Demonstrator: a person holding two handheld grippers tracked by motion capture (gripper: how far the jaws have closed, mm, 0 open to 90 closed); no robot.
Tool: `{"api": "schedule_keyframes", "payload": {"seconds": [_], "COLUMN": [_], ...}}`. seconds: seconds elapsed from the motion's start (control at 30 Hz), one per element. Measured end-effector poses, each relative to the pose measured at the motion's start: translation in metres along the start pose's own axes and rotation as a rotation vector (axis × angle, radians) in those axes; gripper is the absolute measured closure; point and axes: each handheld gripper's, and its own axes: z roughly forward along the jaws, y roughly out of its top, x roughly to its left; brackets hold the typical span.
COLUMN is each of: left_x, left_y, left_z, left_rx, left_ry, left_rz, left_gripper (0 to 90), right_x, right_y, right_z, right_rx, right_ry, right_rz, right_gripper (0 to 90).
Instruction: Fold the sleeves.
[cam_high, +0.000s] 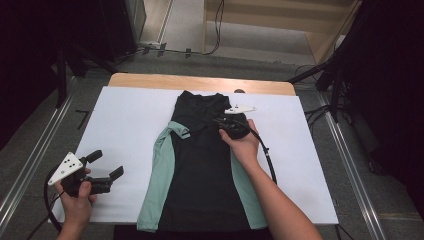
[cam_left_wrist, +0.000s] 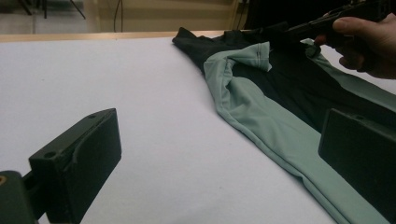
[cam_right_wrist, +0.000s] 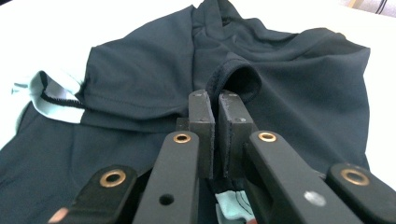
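A black T-shirt with mint-green side panels (cam_high: 200, 165) lies flat on the white sheet (cam_high: 125, 125) that covers a wooden table (cam_high: 200, 81), its collar toward the far edge and its hem at the near edge, in the high view. The shirt's left side is folded inward, so that a mint-green sleeve (cam_high: 179, 129) rests on the black chest. The right gripper (cam_high: 223, 123), held in the person's right hand (cam_high: 245, 142), sits over the upper right part of the shirt, near the shoulder. In the right gripper view its jaws stand pressed almost together, with a fold of the black right sleeve (cam_right_wrist: 238, 79) gathered at their tips and a scrap of mint-green cloth showing low between them; the right gripper (cam_right_wrist: 217, 105) appears to pinch the fabric. The left gripper (cam_high: 107, 167), in the person's left hand (cam_high: 77, 197), is held above the bare sheet near the near left corner, well apart from the shirt. In the left gripper view its jaws are spread wide with nothing between them, and the folded green sleeve (cam_left_wrist: 243, 60) lies ahead of the left gripper (cam_left_wrist: 219, 154).
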Motion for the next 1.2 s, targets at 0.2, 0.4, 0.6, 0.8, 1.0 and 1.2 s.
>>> {"api": "schedule_keyframes", "payload": {"seconds": [0.2, 0.4, 0.6, 0.8, 1.0, 1.2], "left_x": [0.000, 0.000, 0.000, 0.000, 0.000, 0.000], "left_y": [0.000, 0.000, 0.000, 0.000, 0.000, 0.000], "left_z": [0.000, 0.000, 0.000, 0.000, 0.000, 0.000], "left_rx": [0.000, 0.000, 0.000, 0.000, 0.000, 0.000], "left_ry": [0.001, 0.001, 0.001, 0.001, -0.001, -0.001], "left_rz": [-0.002, -0.003, -0.002, -0.002, -0.001, 0.000], "left_gripper": [0.0, 0.0, 0.0, 0.0, 0.0, 0.0], "right_x": [0.001, 0.003, 0.003, 0.000, -0.006, -0.011], "right_y": [-0.003, -0.007, -0.008, -0.002, 0.003, 0.005], "right_z": [0.005, 0.009, 0.009, -0.003, -0.017, -0.033], "right_rx": [0.011, 0.017, 0.008, -0.046, -0.088, -0.122], "right_ry": [-0.001, -0.005, 0.091, 0.102, 0.071, 0.041], "right_rz": [-0.002, 0.005, 0.038, 0.049, 0.052, 0.065], "right_gripper": [82.9, 81.3, 68.8, 50.1, 30.3, 13.2]}}
